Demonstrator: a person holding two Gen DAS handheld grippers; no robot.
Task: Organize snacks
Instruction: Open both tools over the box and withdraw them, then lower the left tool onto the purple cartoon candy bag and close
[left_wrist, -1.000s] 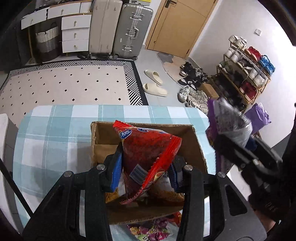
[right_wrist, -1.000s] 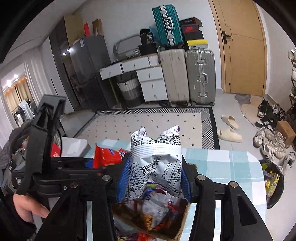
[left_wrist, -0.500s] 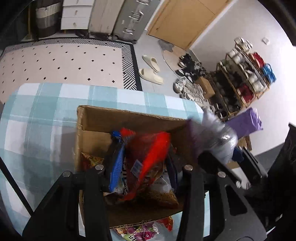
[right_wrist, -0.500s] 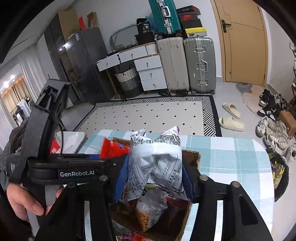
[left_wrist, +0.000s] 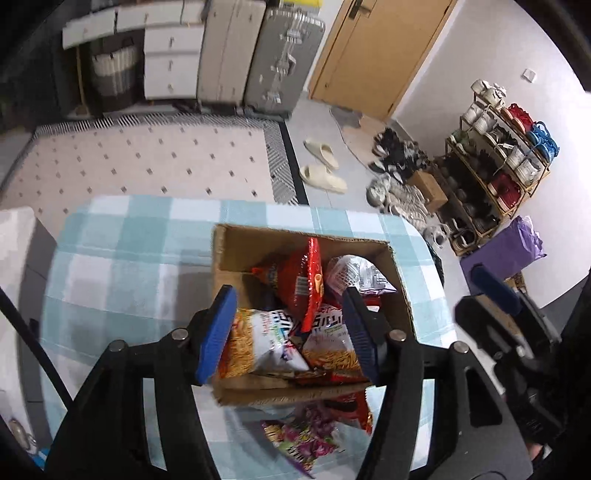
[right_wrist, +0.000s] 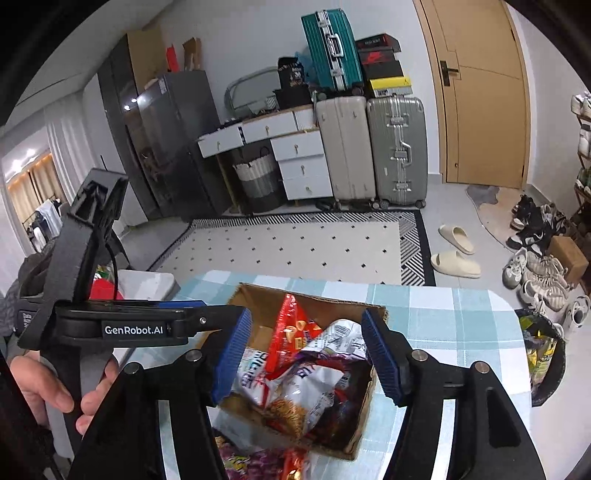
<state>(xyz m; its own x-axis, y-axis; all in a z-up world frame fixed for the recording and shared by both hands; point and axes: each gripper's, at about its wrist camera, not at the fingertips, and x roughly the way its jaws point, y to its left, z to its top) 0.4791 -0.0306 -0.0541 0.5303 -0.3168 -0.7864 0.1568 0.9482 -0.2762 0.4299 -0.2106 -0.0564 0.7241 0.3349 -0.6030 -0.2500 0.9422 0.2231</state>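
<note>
Snacks: red bag (left_wrist: 301, 280), silver bag (right_wrist: 334, 341) lie in cardboard box (left_wrist: 236, 247). Left gripper (left_wrist: 288, 328), right gripper (right_wrist: 308, 354) jaws just opening, empty. Next: probably loose packets (left_wrist: 306, 439) before box.

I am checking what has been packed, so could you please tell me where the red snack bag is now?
In both wrist views the red snack bag stands on edge inside the brown cardboard box, just left of the silver-white packet.
</note>
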